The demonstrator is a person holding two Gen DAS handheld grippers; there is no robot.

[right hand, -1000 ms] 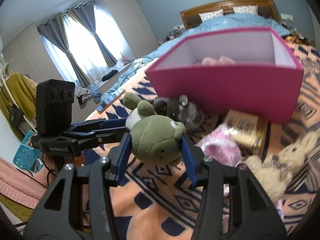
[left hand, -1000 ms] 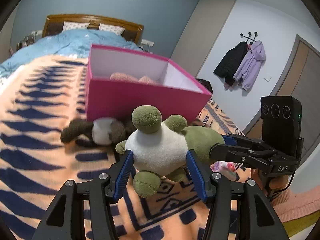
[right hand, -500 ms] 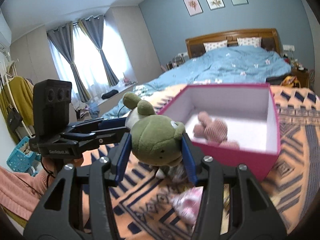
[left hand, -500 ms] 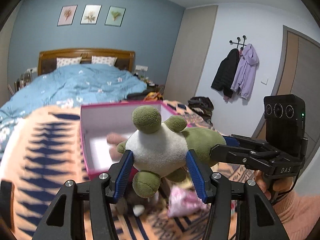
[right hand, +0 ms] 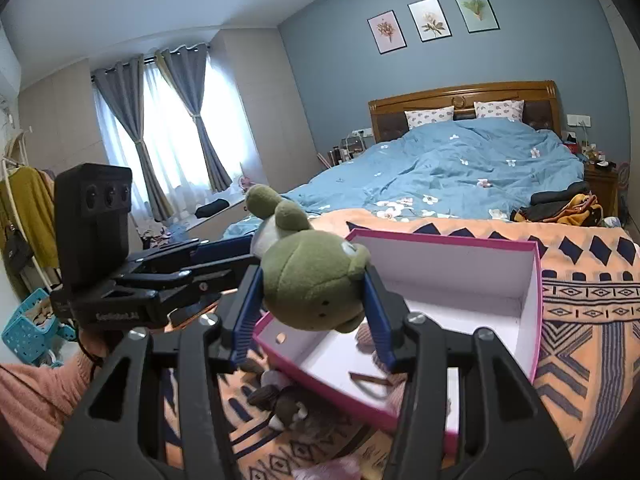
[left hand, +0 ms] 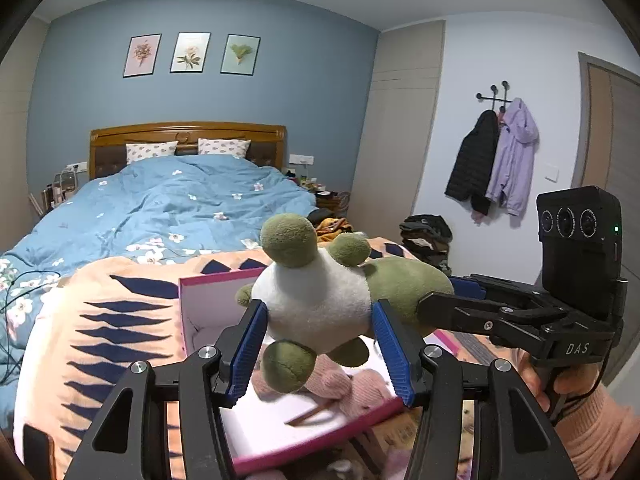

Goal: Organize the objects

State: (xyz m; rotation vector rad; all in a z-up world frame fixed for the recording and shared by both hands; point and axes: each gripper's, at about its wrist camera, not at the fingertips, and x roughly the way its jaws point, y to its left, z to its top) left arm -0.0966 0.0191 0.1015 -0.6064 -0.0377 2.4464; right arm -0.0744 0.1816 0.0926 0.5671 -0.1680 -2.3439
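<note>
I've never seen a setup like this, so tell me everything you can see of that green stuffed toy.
The green plush frog looks soft and fuzzy, with a white belly, olive limbs and a small stitched face. It hangs in the air above the open pink box, its belly clamped by the left gripper and its head by the right gripper.

Pink box is open-topped with its far half bare, near half taken by a pink plush under the held frog; brown plush lies just outside its near wall.
</note>
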